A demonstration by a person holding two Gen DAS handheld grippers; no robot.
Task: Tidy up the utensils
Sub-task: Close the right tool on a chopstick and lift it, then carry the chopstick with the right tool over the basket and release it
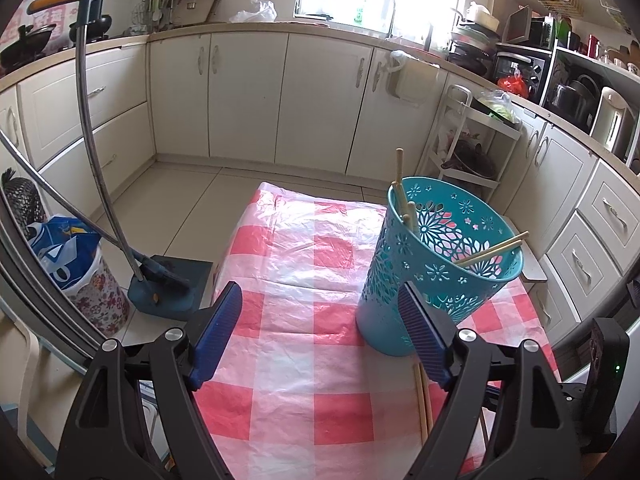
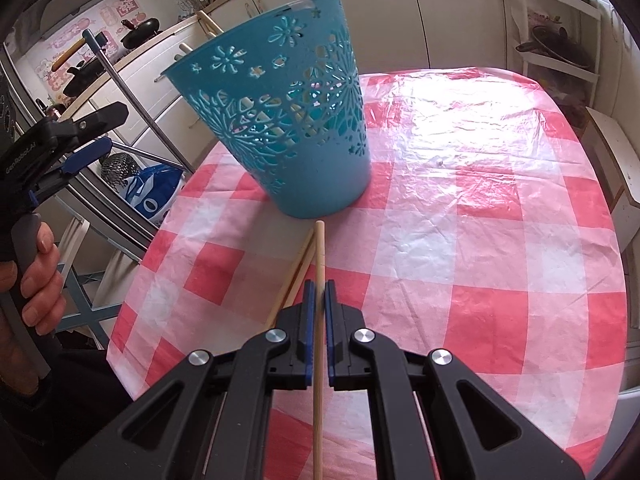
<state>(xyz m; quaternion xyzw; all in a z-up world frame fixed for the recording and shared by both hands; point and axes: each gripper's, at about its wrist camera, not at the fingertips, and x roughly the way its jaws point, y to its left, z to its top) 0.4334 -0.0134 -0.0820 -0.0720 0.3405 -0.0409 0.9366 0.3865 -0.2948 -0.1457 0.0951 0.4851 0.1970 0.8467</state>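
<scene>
At nine o'clock in the right wrist view, the left gripper [image 2: 86, 136] is waiting in a person's hand [image 2: 38, 268], its fingers [image 1: 218, 332] standing wide with nothing between them. Moving rightward, the teal basket [image 2: 296, 120] is standing upright on the checked tabletop [image 2: 480, 200], near its eleven o'clock edge, already holding several chopsticks [image 1: 492, 250] that are leaning against its rim. Just below the basket, at six o'clock, two loose chopsticks [image 2: 296, 268] are lying crossed on the cloth. Beside them the right gripper [image 2: 319, 294] is pinching a single chopstick [image 2: 319, 260] tightly, its tip pointing toward the basket's base. By my judgement the sorting is well under way: some sticks are stowed, one is in hand, two are waiting.
</scene>
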